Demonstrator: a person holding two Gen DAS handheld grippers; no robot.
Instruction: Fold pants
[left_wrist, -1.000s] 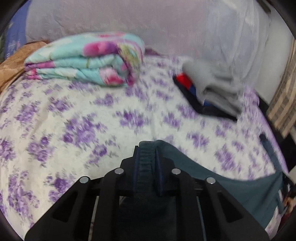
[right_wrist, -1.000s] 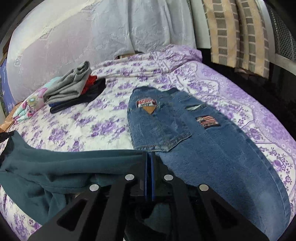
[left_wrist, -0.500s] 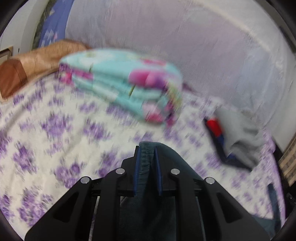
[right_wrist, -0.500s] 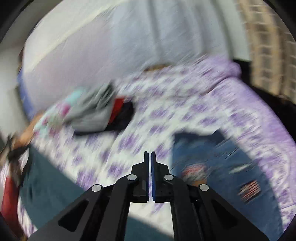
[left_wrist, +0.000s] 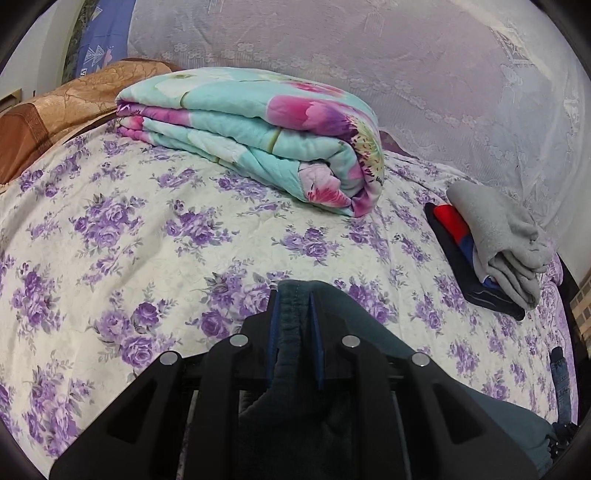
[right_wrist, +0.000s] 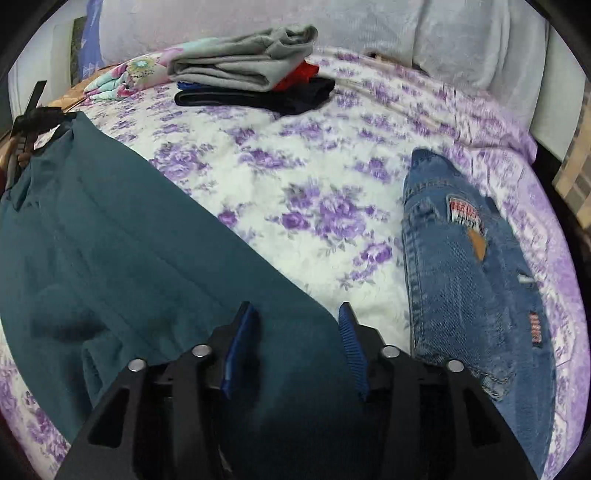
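Release is the change on the right: the right gripper (right_wrist: 295, 347), clamped shut on the teal pants (right_wrist: 110, 240) a second ago, is now seen with its jaws spread wide, and cloth lies beneath and between them but is not pinched. The pants are laid flat across the bed (right_wrist: 295, 184), running from the right gripper diagonally away to the far left edge, where the left gripper is faintly seen. In the left wrist view the left gripper (left_wrist: 295, 314) is found nearly closed, with a thick fold of the pants (left_wrist: 354, 325) held between its pads; that grip is unchanged. The garment has thus been spread and one end set down, which is judged to mean that the laying-out step is finished and a fold can be started. Jeans (right_wrist: 465, 277) lie just beside, to the right, apart from the pants.
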